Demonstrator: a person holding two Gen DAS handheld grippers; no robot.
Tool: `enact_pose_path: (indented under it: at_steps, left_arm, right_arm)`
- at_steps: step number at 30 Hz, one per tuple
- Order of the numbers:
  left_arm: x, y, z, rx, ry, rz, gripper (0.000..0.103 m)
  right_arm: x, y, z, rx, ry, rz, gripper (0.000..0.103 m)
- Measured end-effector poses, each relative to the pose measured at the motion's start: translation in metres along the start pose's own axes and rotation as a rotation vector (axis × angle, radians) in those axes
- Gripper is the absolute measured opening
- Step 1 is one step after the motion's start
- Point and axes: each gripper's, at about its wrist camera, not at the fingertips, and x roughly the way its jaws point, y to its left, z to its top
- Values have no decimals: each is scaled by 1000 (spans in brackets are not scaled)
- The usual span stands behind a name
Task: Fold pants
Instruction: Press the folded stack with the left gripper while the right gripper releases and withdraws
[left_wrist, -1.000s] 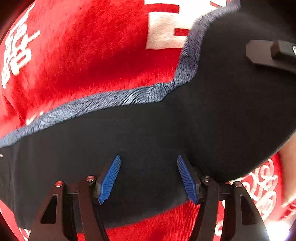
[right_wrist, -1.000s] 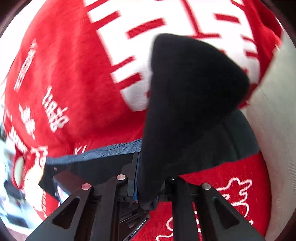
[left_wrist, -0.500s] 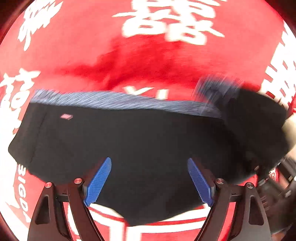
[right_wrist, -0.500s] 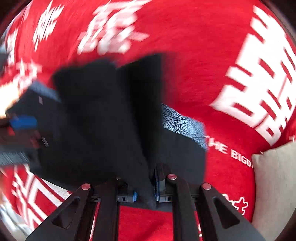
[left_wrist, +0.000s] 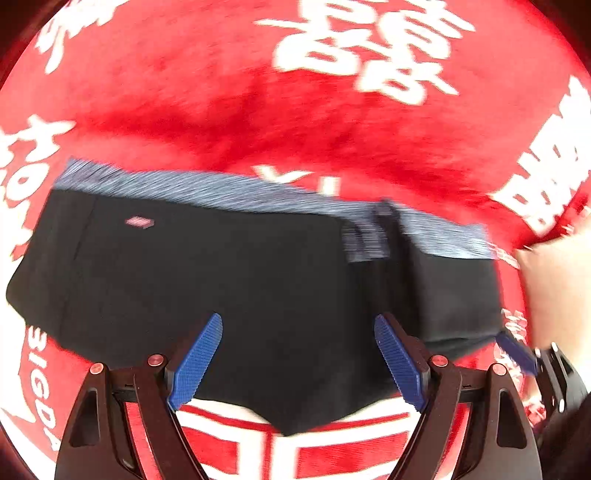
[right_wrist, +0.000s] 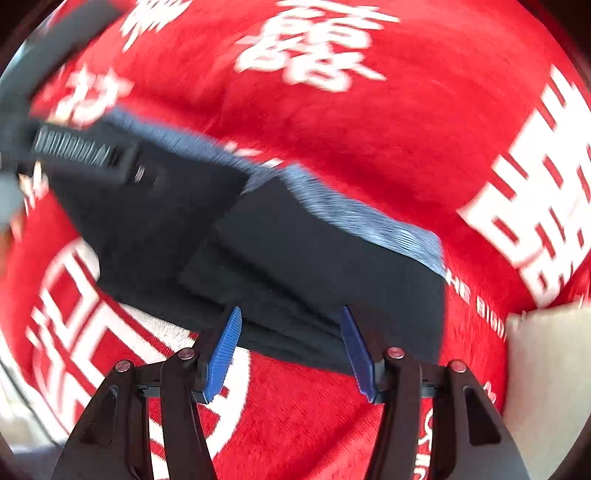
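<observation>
The black pants (left_wrist: 236, 280) with a grey-blue patterned waistband (left_wrist: 221, 192) lie on a red blanket (left_wrist: 229, 110), with one part folded over on the right side (left_wrist: 443, 288). My left gripper (left_wrist: 297, 350) is open and empty above the pants' near edge. In the right wrist view the pants (right_wrist: 295, 258) show a folded layer on top, and my right gripper (right_wrist: 290, 339) is open and empty over their near edge. The left gripper (right_wrist: 81, 151) shows at the upper left of that view. The right gripper's blue pad (left_wrist: 517, 350) shows at the left view's right edge.
The red blanket (right_wrist: 369, 129) carries large white characters and lettering. A beige cushion or pillow (right_wrist: 546, 369) lies at the right edge of the blanket; it also shows in the left wrist view (left_wrist: 554, 288).
My right gripper carried a pants leg over the body of the pants and let go of it; its jaws have opened. The left gripper has pulled back, staying open. The pants now lie folded.
</observation>
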Motion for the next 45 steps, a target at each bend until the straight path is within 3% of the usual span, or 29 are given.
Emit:
enact_pose_path:
  at_steps: [4,11,15,17,20,24,31,32,33,34,35,38,45]
  left_arm:
    - [-2,-39,8,87,9,-90,86]
    - [31,-79,18,167,71,-156,82]
    - [55,-88,16,173,191,-172,5]
    - [49,-90,13,164,196,-198,5]
    - [38,-90,5,196,182,-148,5]
    - [62,-69,-20,162,230,-113,5]
    - [44,-72,-27,142,131,-84,6]
    - [36,-73,-26,150,115,-44,20]
    - [28,-74,-24,151,98,-17,46]
    - [21,-75,-21,148,77,-9,58]
    - [11,-77,-16,145,35,-17,65]
    - [1,-90,-2,162,1,-25,65]
    - [47,-125,25,179,11,-33,65]
  right_arm:
    - [-4,-65,-1,244,21,23,63]
    - [9,-112,-25,461,80,93,63]
    - [12,-118,-39,506,105,120,62]
    - [11,-123,-45,539,115,133,60]
    - [3,-132,-49,570,105,136,59]
    - [2,-138,-54,575,113,137,59]
    - [13,-144,-55,603,130,193,59]
    - [14,-148,-53,613,127,197,59]
    - [15,-153,-50,626,120,201,59]
    - [16,-160,-46,642,114,207,59]
    - [19,-167,-41,658,105,216,51]
    - [31,-188,-21,681,86,237,26]
    - [86,-220,24,761,100,279,19]
